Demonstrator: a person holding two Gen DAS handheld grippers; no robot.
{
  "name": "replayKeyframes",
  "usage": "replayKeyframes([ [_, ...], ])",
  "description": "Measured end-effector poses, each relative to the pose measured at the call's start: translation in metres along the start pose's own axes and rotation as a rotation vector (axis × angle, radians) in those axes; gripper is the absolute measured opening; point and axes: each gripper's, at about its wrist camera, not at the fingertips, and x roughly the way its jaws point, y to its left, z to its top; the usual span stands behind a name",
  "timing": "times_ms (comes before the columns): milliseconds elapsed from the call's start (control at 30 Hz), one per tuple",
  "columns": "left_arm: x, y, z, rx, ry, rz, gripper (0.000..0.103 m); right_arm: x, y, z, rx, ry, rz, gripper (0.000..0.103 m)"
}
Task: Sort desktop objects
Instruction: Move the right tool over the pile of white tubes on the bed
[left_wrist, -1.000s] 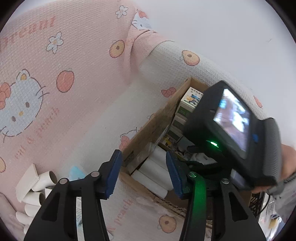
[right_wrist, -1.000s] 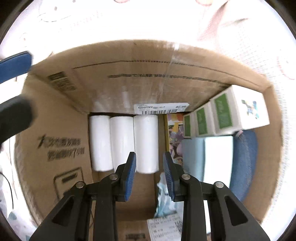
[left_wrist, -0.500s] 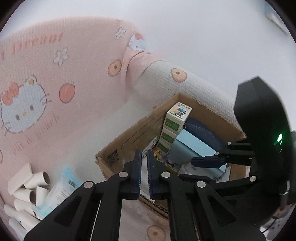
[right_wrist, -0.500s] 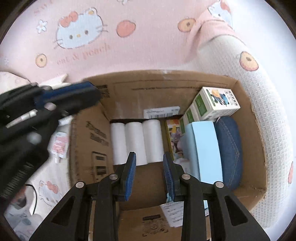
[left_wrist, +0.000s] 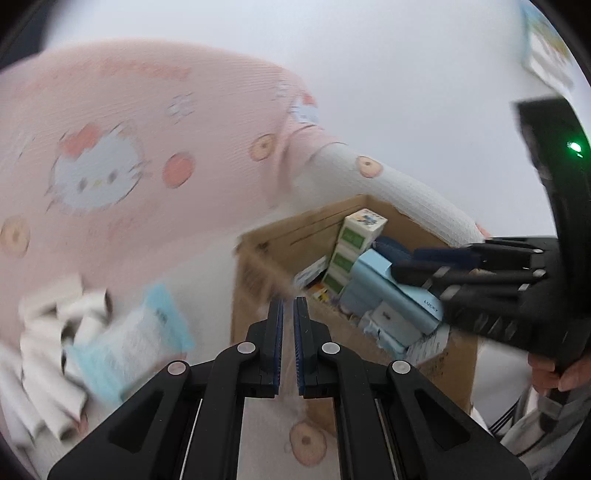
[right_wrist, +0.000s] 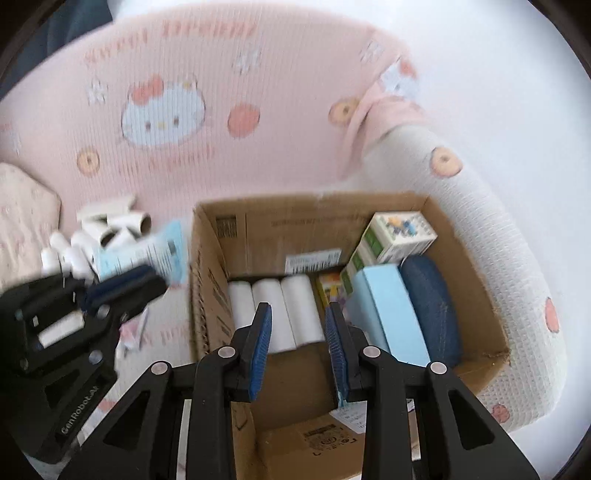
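- Left wrist view: your left gripper (left_wrist: 288, 314) is nearly closed on nothing, pointing at the cardboard box (left_wrist: 255, 273). Loose tubes (left_wrist: 48, 354) and a blue packet (left_wrist: 129, 343) lie left of it; judging so, fetch those next.
- Your right gripper (right_wrist: 298, 334) hangs half open and empty over the box, above the white rolls (right_wrist: 273, 310).

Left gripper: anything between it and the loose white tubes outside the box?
Yes. A light-blue packet lies between the left gripper and the white tubes, partly over the pile. The cardboard box sits to the side, not between.
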Motion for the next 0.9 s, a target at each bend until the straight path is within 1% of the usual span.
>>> replayKeyframes([
  [67, -0.011, 0.017, -0.013, -0.061, 0.003, 0.036, 0.007, -0.012, -0.001, -0.009, 0.038, -0.072, 0.022, 0.027],
  [100, -0.015, 0.023, -0.017, -0.075, 0.011, 0.054, 0.006, -0.017, 0.002, -0.013, 0.054, -0.104, 0.043, 0.027],
  [200, -0.027, 0.047, -0.031, -0.105, 0.054, 0.124, 0.006, -0.027, 0.013, -0.024, 0.058, -0.153, 0.103, 0.027],
  [233, -0.031, 0.053, -0.035, -0.116, 0.057, 0.144, 0.006, -0.031, 0.022, -0.028, 0.032, -0.180, 0.122, 0.027],
  [267, -0.040, 0.064, -0.044, -0.142, 0.062, 0.170, 0.006, -0.037, 0.025, -0.030, 0.013, -0.198, 0.126, 0.027],
  [300, -0.045, 0.071, -0.050, -0.164, 0.066, 0.178, 0.007, -0.040, 0.033, -0.032, -0.014, -0.223, 0.123, 0.027],
  [367, -0.056, 0.087, -0.065, -0.232, 0.063, 0.207, 0.006, -0.045, 0.053, -0.038, -0.087, -0.282, 0.100, 0.027],
  [433, -0.063, 0.096, -0.077, -0.256, 0.059, 0.248, 0.006, -0.048, 0.073, -0.043, -0.157, -0.335, 0.074, 0.027],
  [500, -0.069, 0.101, -0.086, -0.256, 0.054, 0.284, 0.006, -0.048, 0.097, -0.049, -0.245, -0.382, 0.052, 0.033],
  [567, -0.074, 0.107, -0.092, -0.276, 0.052, 0.284, 0.007, -0.047, 0.118, -0.053, -0.322, -0.401, 0.057, 0.051],
  [600, -0.075, 0.111, -0.093, -0.294, 0.053, 0.291, 0.008, -0.045, 0.129, -0.055, -0.359, -0.408, 0.067, 0.052],
  [633, -0.077, 0.116, -0.095, -0.321, 0.049, 0.311, 0.014, -0.043, 0.138, -0.058, -0.393, -0.421, 0.078, 0.053],
  [667, -0.079, 0.124, -0.097, -0.363, 0.046, 0.353, 0.021, -0.040, 0.150, -0.060, -0.430, -0.429, 0.089, 0.053],
  [700, -0.081, 0.131, -0.100, -0.393, 0.043, 0.376, 0.041, -0.037, 0.159, -0.062, -0.452, -0.430, 0.099, 0.053],
  [733, -0.082, 0.137, -0.102, -0.421, 0.034, 0.385, 0.049, -0.032, 0.168, -0.063, -0.475, -0.423, 0.113, 0.053],
  [800, -0.088, 0.154, -0.109, -0.495, 0.018, 0.381, 0.050, -0.023, 0.187, -0.067, -0.525, -0.412, 0.127, 0.053],
  [900, -0.095, 0.172, -0.119, -0.557, 0.021, 0.389, 0.053, -0.009, 0.213, -0.076, -0.610, -0.419, 0.117, 0.053],
])
